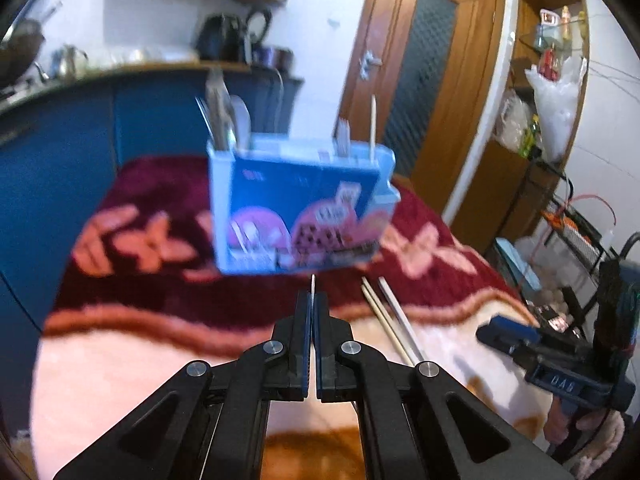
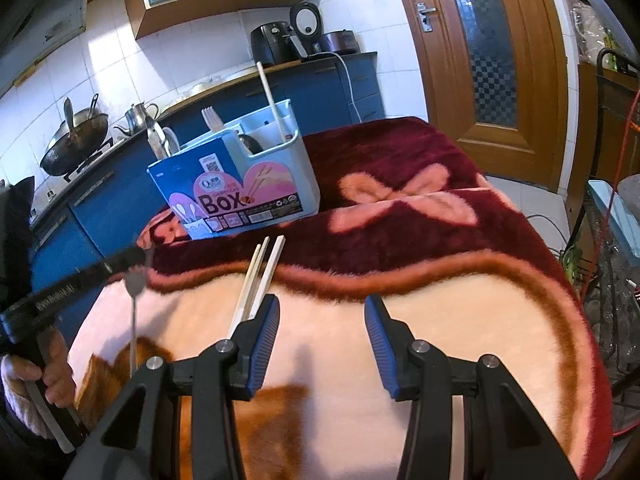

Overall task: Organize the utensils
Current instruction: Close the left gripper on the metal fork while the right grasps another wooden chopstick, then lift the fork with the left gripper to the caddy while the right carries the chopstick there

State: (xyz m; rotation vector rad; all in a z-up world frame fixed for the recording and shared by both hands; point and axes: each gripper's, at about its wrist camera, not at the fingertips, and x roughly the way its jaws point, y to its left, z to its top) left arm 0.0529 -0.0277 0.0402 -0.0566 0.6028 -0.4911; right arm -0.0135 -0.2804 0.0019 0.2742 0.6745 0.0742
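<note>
A light blue utensil box (image 2: 240, 188) (image 1: 300, 208) stands on the red part of the blanket and holds a chopstick (image 2: 270, 96), a white fork and other tools. My left gripper (image 1: 312, 300) (image 2: 141, 255) is shut on a thin metal utensil (image 2: 133, 292); its head hangs just under the fingertips and its handle points down. In the left wrist view only its edge (image 1: 313, 283) shows between the pads. A few loose chopsticks (image 2: 260, 276) (image 1: 390, 316) lie on the blanket just past my open right gripper (image 2: 322, 344), beside its left finger.
A plush red and pink blanket (image 2: 400, 320) covers the table, whose right edge drops to a wire rack (image 2: 608, 240). Blue kitchen cabinets (image 2: 100, 200) with a wok, a kettle and appliances run behind. A wooden door (image 2: 480, 60) stands at the back right.
</note>
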